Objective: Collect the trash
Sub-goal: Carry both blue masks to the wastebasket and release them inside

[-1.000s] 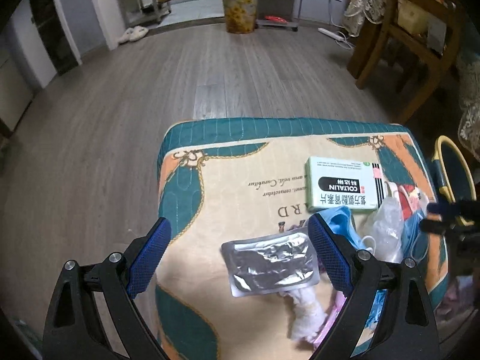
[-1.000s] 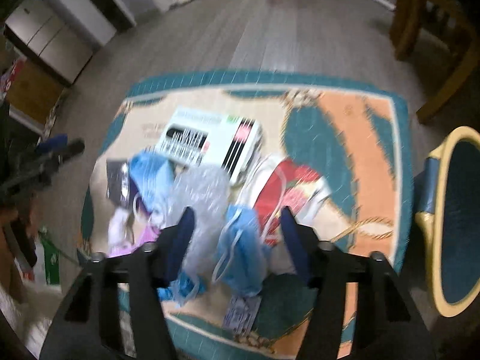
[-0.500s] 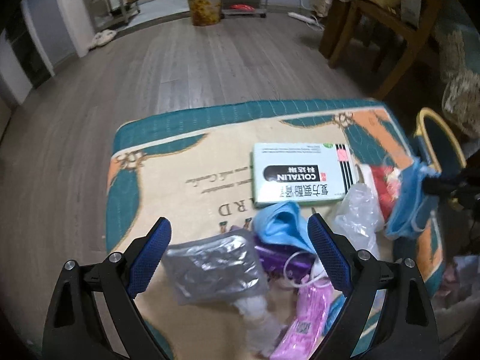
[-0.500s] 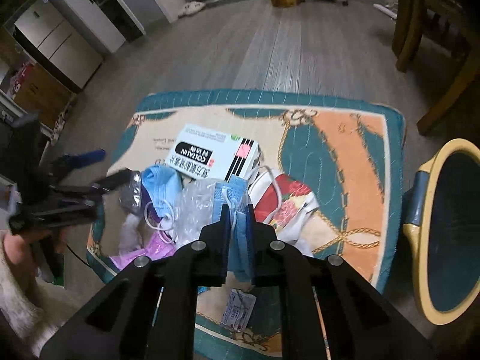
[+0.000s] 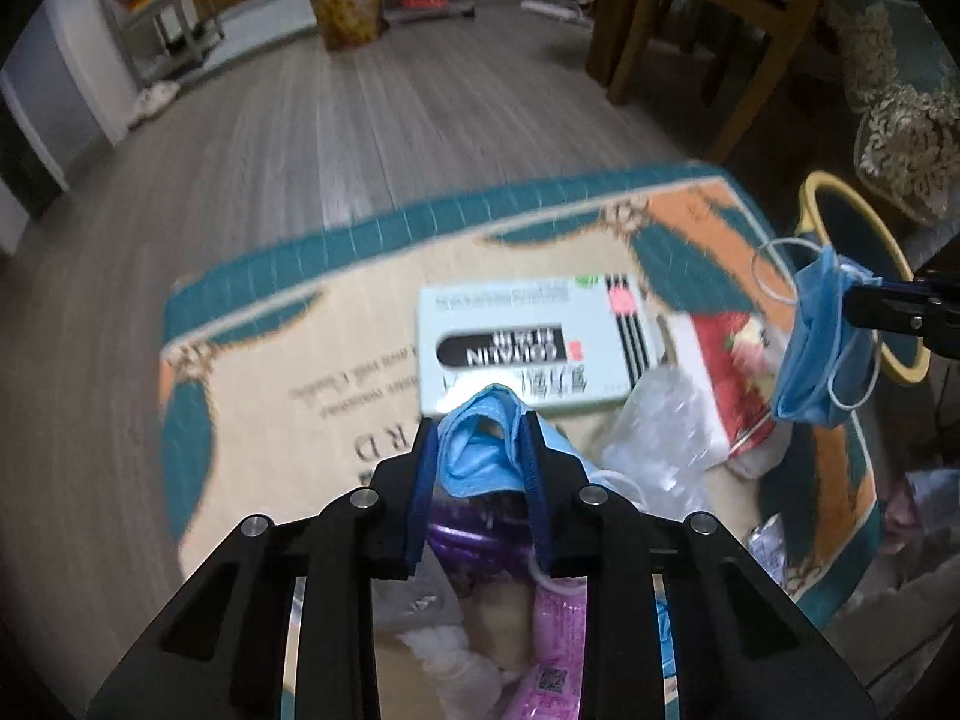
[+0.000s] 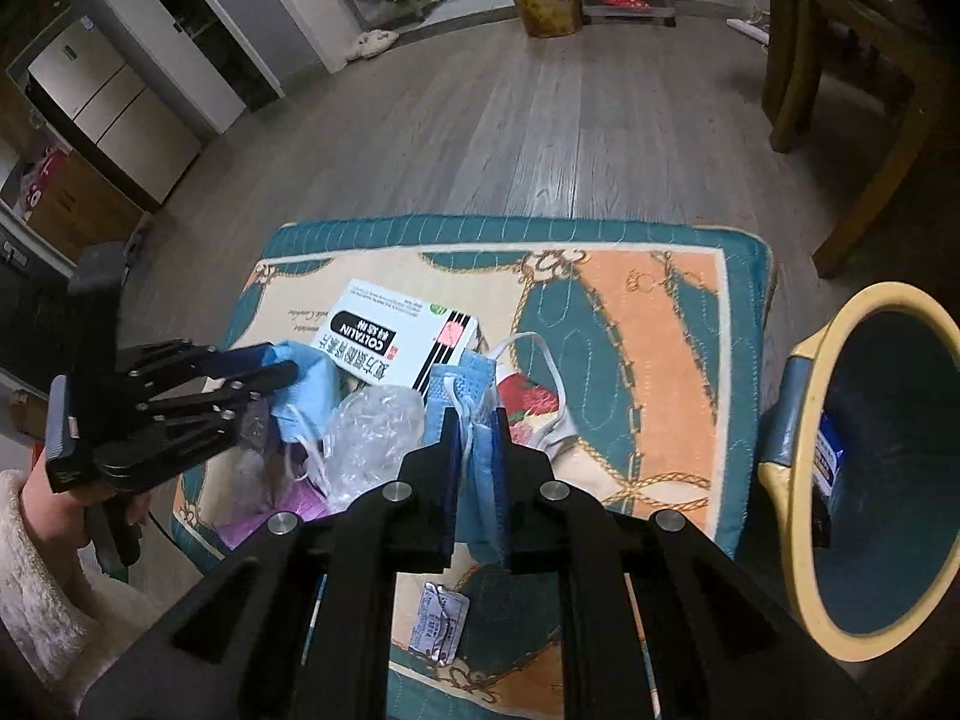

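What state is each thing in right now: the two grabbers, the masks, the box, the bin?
Left gripper: jaws closing around a light blue face mask on the pile.
Right gripper: shut on a darker blue face mask, lifted off the cushion.
Medicine box: closed, lying flat on the cushion.
Clear plastic bag: crumpled, in the pile.
Yellow-rimmed bin: open, something already inside.

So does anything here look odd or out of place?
Yes: litter is heaped on a cushion: face masks, a pill box, crumpled plastic, a foil packet. A bin stands right beside it.
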Demonstrator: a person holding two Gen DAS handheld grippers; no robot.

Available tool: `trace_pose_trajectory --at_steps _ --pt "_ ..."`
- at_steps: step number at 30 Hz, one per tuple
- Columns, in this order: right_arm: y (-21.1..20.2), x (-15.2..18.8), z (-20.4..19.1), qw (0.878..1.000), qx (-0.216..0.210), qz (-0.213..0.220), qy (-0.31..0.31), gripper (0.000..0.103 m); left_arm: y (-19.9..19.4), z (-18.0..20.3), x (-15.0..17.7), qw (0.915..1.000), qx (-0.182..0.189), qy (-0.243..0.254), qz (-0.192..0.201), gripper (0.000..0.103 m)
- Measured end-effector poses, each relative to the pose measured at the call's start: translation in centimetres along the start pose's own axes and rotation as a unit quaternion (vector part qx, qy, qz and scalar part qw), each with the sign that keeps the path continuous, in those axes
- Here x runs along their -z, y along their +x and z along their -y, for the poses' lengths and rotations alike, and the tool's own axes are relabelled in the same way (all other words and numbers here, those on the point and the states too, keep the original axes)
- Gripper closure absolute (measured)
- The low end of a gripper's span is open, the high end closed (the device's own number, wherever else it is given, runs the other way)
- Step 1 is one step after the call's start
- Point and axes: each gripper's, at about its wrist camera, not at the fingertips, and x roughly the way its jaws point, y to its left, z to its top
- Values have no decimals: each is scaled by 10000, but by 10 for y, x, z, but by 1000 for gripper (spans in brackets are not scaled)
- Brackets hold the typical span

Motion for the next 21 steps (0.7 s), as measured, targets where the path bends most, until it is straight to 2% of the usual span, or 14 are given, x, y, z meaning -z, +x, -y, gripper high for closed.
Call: trace_pose_trajectory --at_steps 4,10,13,16,21 --pt "-15 -4 -1 9997 -58 218 9 94 -28 5 -10 9991 -76 109 412 74" --pt "-40 -8 1 9985 -8 537 -84 94 -72 23 -25 9927 -170 314 1149 74" --pt "-50 -9 7 9978 16 656 -53 94 -87 30 -32 9890 -64 252 1458 74" --pt "-62 -10 14 9966 93 820 -15 94 -94 38 -38 9857 50 188 1671 74" --pt "-87 -9 37 9931 264 1129 163 94 -92 59 -49 9832 169 241 1802 74"
